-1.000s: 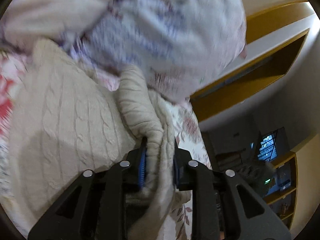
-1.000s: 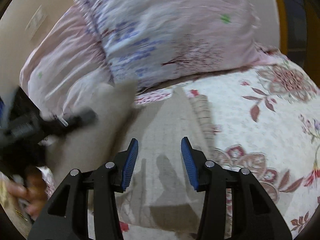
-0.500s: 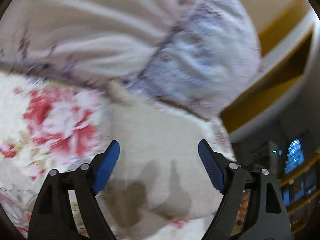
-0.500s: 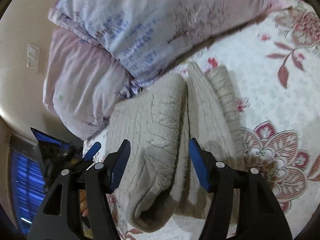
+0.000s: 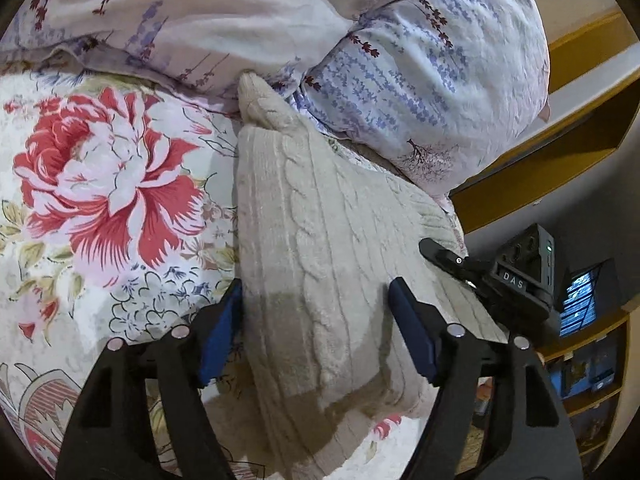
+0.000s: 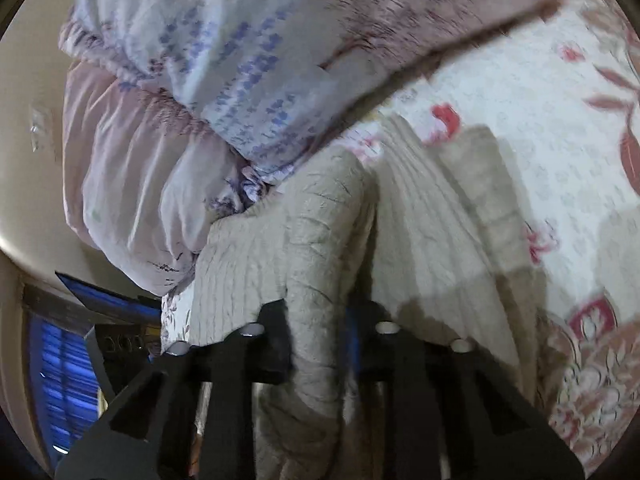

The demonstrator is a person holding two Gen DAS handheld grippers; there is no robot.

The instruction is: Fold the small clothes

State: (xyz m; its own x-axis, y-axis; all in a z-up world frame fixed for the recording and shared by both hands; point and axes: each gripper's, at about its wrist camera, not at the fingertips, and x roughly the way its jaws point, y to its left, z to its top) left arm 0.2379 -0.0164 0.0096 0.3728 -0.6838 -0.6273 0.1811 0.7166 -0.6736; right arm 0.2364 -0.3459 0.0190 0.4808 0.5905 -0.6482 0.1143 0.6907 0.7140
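Observation:
A beige cable-knit sweater (image 5: 320, 248) lies folded on the floral bedspread (image 5: 104, 184), its far end against the pillows. My left gripper (image 5: 316, 332) is open, its blue-padded jaws straddling the near fold of the sweater. My right gripper (image 6: 320, 336) is shut on a thick fold of the same sweater (image 6: 316, 240), which bulges up between its jaws. The right gripper also shows in the left wrist view (image 5: 492, 280), at the sweater's right edge.
Two lavender-print pillows (image 5: 420, 60) sit behind the sweater, also in the right wrist view (image 6: 248, 60). A yellow wooden bed frame (image 5: 560, 128) and shelves (image 5: 588, 360) are at the right. A blue-lit window (image 6: 60, 360) is at lower left.
My left gripper let go of the sweater fold and opened, now straddling it. My right gripper moved in from open and closed on a fold of the sweater.

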